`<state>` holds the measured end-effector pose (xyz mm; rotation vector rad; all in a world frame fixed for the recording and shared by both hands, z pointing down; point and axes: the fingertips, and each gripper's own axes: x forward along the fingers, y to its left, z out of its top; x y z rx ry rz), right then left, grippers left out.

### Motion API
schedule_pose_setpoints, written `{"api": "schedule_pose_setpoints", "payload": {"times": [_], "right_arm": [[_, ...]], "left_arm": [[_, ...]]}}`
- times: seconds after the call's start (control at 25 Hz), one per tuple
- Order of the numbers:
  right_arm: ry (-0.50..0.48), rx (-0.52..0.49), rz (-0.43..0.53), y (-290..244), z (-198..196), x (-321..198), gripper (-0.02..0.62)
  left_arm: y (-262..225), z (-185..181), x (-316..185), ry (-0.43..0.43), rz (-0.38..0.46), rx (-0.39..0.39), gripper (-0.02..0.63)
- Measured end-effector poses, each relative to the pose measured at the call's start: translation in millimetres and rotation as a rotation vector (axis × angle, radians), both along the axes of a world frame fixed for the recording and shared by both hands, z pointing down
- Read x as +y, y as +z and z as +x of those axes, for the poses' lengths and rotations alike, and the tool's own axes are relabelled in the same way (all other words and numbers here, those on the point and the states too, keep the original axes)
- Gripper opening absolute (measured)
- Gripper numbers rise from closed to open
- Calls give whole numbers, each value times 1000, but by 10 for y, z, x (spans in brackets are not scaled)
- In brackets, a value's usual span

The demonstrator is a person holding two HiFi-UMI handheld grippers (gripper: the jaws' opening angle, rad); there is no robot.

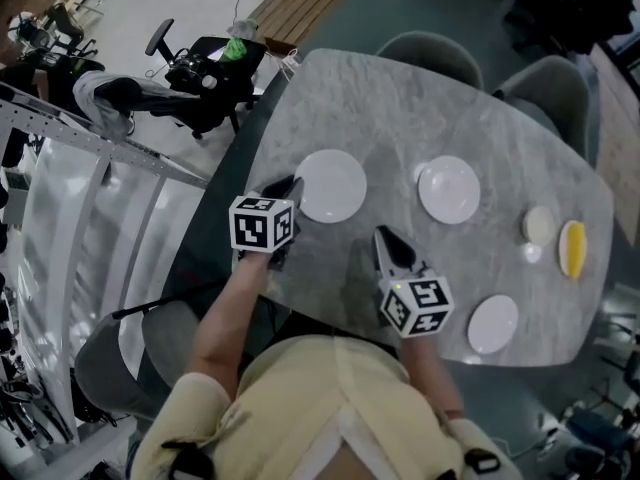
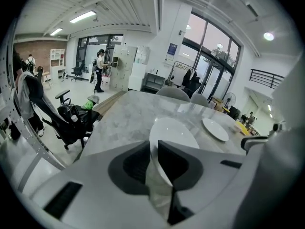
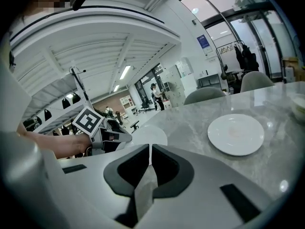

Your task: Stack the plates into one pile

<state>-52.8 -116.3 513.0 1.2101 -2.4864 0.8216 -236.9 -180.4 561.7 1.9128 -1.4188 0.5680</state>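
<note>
Three white plates were set apart on the marble table | left plate was clamped at its near rim by the left gripper, jaws narrowed onto it | middle plate and small plate were seen lying flat | right gripper was held over bare tabletop, jaws pressed together, nothing grasped

The near rim of the plate is hidden behind the jaws of the left tool. The yellow thing on the surface is too small to be identified.
</note>
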Motion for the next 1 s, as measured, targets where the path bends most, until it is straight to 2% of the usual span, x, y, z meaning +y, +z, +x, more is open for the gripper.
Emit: {"api": "schedule_pose_setpoints", "payload": {"times": [0.2,0.4,0.48,1.0], "right_arm": [[-12,14,15,-22,-34,46,6],[-14,17,22,-46,-28,52,11],[-24,12,28,-69,-38,61,77],[-51,19,39,-92,-89,58,94]], "left_arm": [[-138,-18,49,5,32,70,37],[-381,59,89,23,76,191,21],[-476,102,111,45,97,216,17],[-859,262,223,155,182,253,11]]}}
